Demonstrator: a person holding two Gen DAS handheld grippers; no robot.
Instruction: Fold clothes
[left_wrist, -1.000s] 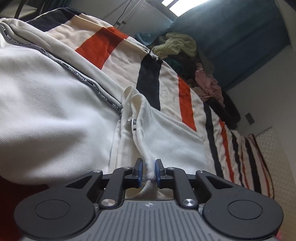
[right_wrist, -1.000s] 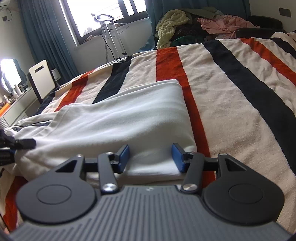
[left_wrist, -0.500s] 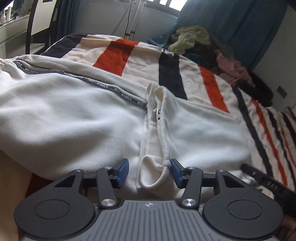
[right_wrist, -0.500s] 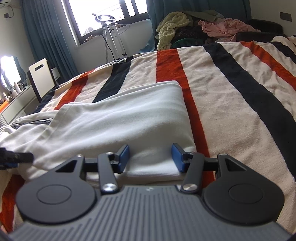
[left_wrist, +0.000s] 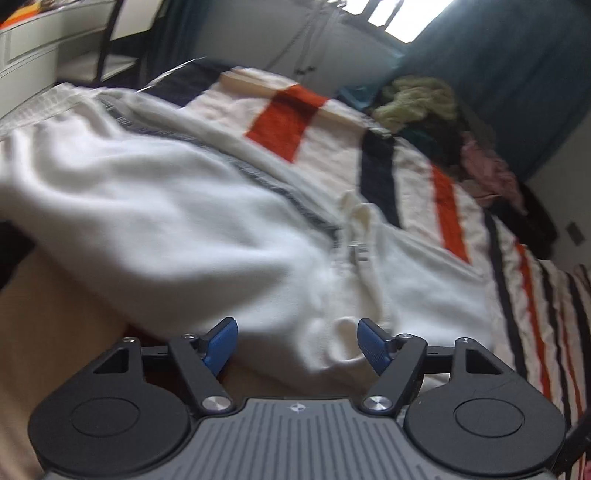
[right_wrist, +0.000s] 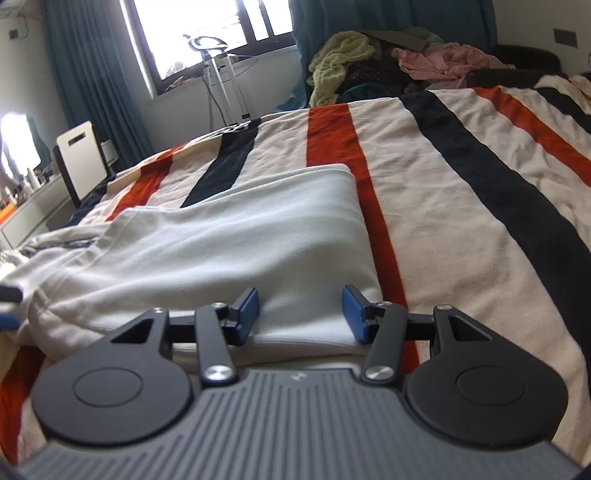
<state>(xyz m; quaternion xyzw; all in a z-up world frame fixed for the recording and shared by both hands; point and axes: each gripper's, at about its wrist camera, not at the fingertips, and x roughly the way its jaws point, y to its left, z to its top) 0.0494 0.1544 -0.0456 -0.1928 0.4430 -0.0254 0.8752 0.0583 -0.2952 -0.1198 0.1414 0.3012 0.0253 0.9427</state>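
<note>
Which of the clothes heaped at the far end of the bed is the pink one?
The crumpled pink garment on the right of the heap. The pale yellow-green knit hangs on the left, and dark clothes lie between and below them.

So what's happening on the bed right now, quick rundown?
Left tongs opening, pads off the white cotton garment. Right tongs open, astride its folded edge, not pinching. Striped bedspread beyond lies bare.

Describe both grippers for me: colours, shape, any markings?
The left gripper and right gripper look alike: black linkage arms with silver pivot screws, blue ribbed pads, two round black discs, and a grey ribbed body bearing a small white emblem. No cables or sleeves show.
</note>
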